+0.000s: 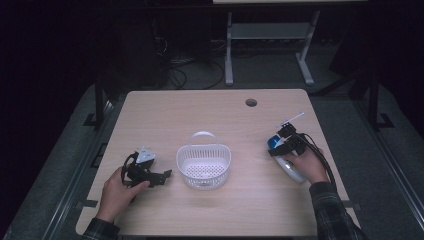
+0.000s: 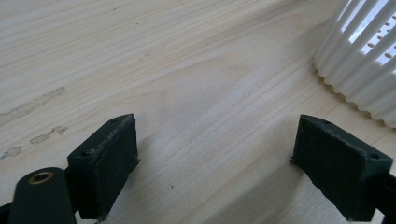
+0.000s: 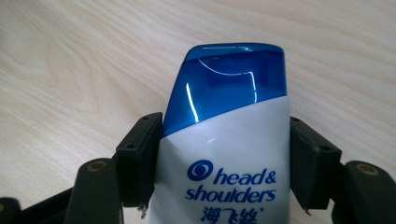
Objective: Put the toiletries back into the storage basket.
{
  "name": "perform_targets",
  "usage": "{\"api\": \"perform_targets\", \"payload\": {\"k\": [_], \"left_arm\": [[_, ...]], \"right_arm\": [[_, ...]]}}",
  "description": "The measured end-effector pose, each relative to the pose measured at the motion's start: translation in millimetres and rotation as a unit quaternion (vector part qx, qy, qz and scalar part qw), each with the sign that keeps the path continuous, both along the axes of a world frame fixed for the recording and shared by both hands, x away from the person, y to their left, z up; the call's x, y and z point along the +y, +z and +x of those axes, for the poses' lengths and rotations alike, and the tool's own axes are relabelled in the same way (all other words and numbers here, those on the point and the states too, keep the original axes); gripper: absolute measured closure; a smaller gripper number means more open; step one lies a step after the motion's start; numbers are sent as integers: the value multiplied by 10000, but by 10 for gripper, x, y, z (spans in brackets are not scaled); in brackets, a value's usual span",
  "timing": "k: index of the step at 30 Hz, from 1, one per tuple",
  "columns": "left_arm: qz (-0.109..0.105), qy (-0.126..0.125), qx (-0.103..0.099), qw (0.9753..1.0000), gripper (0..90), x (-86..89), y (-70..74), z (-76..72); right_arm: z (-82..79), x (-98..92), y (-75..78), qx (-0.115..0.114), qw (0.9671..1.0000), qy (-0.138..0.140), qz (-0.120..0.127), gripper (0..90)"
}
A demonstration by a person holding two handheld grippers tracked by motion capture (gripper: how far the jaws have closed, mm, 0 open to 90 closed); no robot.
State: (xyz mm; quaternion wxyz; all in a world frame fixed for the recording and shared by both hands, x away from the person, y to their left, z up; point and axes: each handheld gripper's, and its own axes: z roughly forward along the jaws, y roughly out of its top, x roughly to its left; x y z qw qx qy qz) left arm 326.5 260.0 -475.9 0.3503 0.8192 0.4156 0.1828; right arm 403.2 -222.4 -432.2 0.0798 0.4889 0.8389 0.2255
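I note the basket mid-worktop. Left tool lies just left of it, on the wood. Shampoo bottle lies well right, between the right tool jaws.

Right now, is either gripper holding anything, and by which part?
The right gripper clamps the shampoo bottle on its white body's sides, just below the blue cap. The left gripper is open, empty.

Pale wooden table — white slatted basket mid-table, shampoo bottle at right.
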Motion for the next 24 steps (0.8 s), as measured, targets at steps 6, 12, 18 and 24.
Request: {"api": "perform_targets", "payload": {"k": [6,12,18,24], "left_arm": [[-3,1,-1,10000,130,0,0,0],[-4,0,-8,10000,130,0,-1,0],[-8,-2,-9,10000,130,0,-2,1],[-10,-2,-10,10000,130,0,-2,1]], "right_arm": [[-107,-90,58,-246,9989,-167,353,349],[-202,-157,105,-493,9969,-225,565,349],[-296,-242,203,-688,9923,-353,968,350],[-345,-265,259,-872,9910,-373,946,351]]}}
